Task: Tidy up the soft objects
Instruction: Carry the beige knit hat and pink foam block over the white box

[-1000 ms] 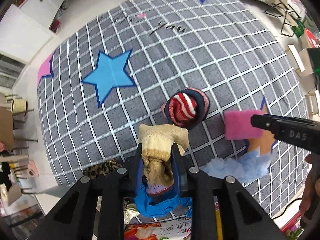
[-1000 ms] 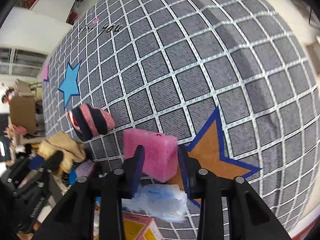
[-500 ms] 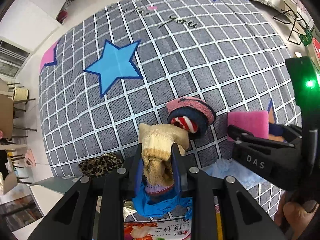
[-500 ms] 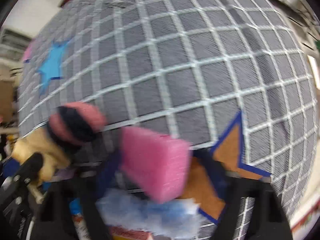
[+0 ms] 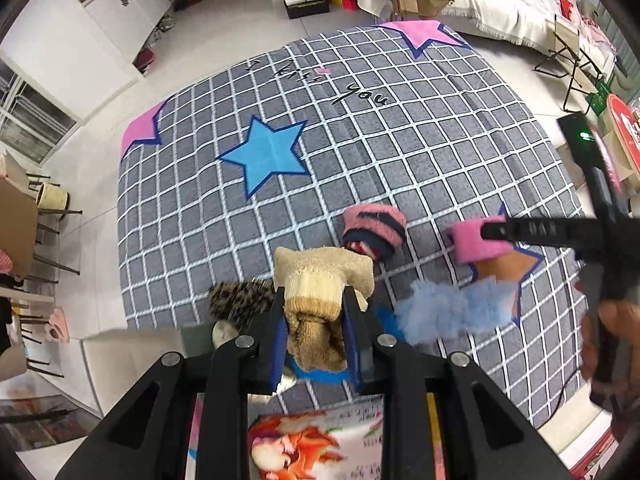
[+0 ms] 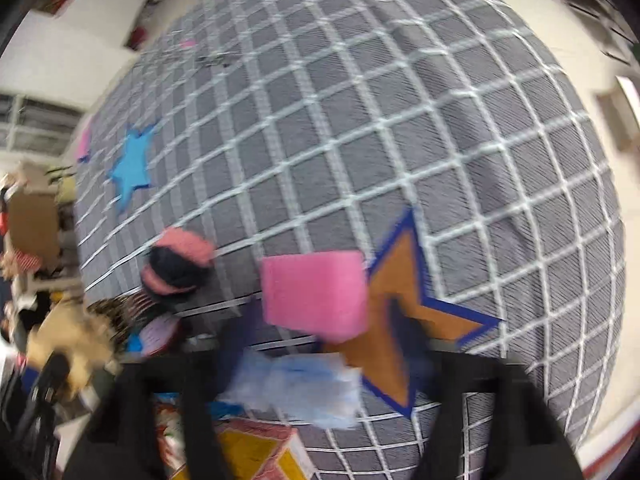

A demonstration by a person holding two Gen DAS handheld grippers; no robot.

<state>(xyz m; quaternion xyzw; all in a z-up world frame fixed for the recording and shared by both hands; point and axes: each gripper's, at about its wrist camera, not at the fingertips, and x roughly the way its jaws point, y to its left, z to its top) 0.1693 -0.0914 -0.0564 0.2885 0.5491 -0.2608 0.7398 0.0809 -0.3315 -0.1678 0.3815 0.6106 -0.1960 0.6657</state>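
My left gripper (image 5: pixel 314 308) is shut on a rolled beige knit sock (image 5: pixel 320 280) and holds it above the near edge of the grey checked rug (image 5: pixel 240 220). My right gripper (image 6: pixel 320 320) has its jaws spread wide around a pink sponge block (image 6: pixel 316 292); the view is blurred. The sponge (image 5: pixel 476 244) and the right gripper's finger (image 5: pixel 532 232) also show in the left wrist view. A rolled pink, navy and red striped sock (image 5: pixel 374 232) lies on the rug between them. A fluffy light blue piece (image 5: pixel 452 310) lies near the orange star.
A leopard-print piece (image 5: pixel 240 298) and a bright blue cloth (image 5: pixel 384 316) lie by the rug's near edge. A printed box (image 5: pixel 312 444) sits below the left gripper. White cabinets (image 5: pixel 92 28), chairs (image 5: pixel 568 52) and a bed surround the rug.
The right gripper's jaws have spread from the pink sponge and it has swung with motion blur. The left gripper has risen and pulled back with the beige sock.
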